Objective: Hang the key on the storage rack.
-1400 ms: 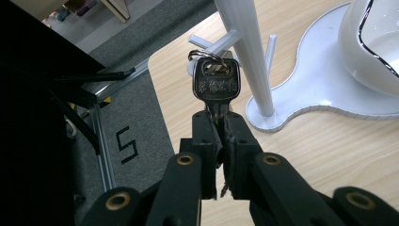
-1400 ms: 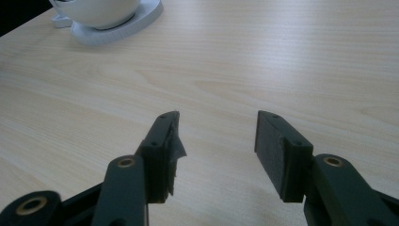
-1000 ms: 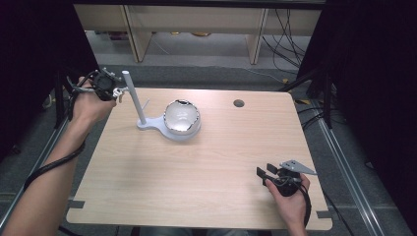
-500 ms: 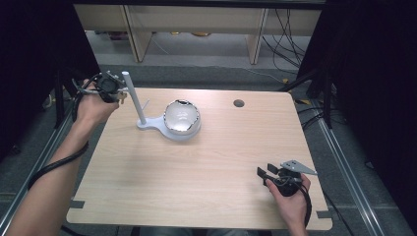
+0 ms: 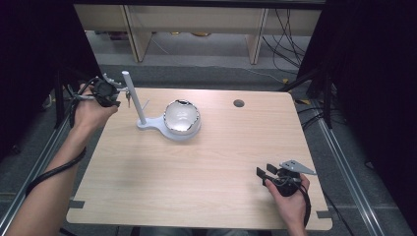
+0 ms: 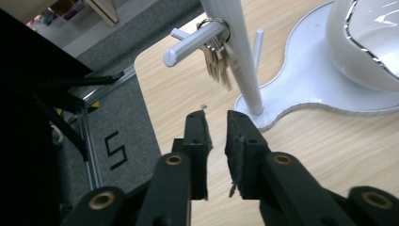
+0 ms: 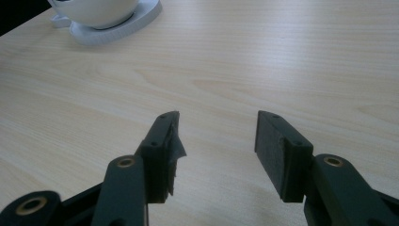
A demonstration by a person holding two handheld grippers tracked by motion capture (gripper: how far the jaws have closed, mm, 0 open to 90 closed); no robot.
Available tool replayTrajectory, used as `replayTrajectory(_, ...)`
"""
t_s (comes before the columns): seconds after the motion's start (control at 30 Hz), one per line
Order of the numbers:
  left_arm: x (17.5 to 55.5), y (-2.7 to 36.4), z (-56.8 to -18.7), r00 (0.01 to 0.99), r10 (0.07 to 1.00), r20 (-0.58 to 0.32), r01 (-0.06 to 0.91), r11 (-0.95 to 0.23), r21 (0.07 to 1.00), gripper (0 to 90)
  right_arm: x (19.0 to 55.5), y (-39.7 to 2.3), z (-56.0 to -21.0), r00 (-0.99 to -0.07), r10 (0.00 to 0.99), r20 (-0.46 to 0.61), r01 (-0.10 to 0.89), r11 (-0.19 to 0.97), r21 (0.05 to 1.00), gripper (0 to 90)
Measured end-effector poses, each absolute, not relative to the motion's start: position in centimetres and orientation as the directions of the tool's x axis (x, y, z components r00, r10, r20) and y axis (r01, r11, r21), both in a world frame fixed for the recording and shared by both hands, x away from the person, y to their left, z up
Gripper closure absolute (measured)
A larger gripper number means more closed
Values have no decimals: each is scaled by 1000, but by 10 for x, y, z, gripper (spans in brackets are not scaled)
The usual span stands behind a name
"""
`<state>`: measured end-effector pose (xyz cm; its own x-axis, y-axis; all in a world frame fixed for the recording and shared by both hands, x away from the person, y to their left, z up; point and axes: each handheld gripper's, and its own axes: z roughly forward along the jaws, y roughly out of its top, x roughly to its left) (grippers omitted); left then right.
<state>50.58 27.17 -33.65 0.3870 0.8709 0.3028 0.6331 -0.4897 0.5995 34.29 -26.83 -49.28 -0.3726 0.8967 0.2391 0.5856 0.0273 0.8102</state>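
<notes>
Starting at the far left, my left gripper (image 5: 119,91) sits off the table's (image 5: 206,196) left rear corner, just beside the white stand (image 5: 147,123), and over the last second I have watched it creep in toward the post from a spot slightly farther out and nearer me. Through the left gripper view its jaws stand close together with only a narrow slit between them and nothing inside (a small scrap clings near one tip, which I cannot identify). Just beyond those tips, the bunch of keys (image 6: 219,61) hangs by its ring on 1 of the stand's pegs (image 6: 193,42), right against the upright post (image 6: 240,56); they are near the jaws but apart from them. I judge that the short approach sets up either a pluck of the keys off the peg or a retreat after hanging them; the jaws would need to part wider for a grab. Moving right, the white bowl (image 5: 181,118) rests on the stand's base. At the far right, my right gripper (image 5: 265,173) has not budged across all 3 high views, lying near the front edge with its jaws spread wide and empty (image 7: 216,141).
</notes>
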Motion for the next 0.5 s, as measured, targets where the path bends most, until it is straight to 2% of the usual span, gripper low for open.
replayTrajectory(0.33,475,278,-352,411,881,236,549,-445,707,545,345,-271,-494,-394,894,212,555,48,830,507)
replayTrajectory(0.5,448,278,-368,417,899,132,544,-363,757,465,345,-271,-494,-396,892,220,558,44,829,506)
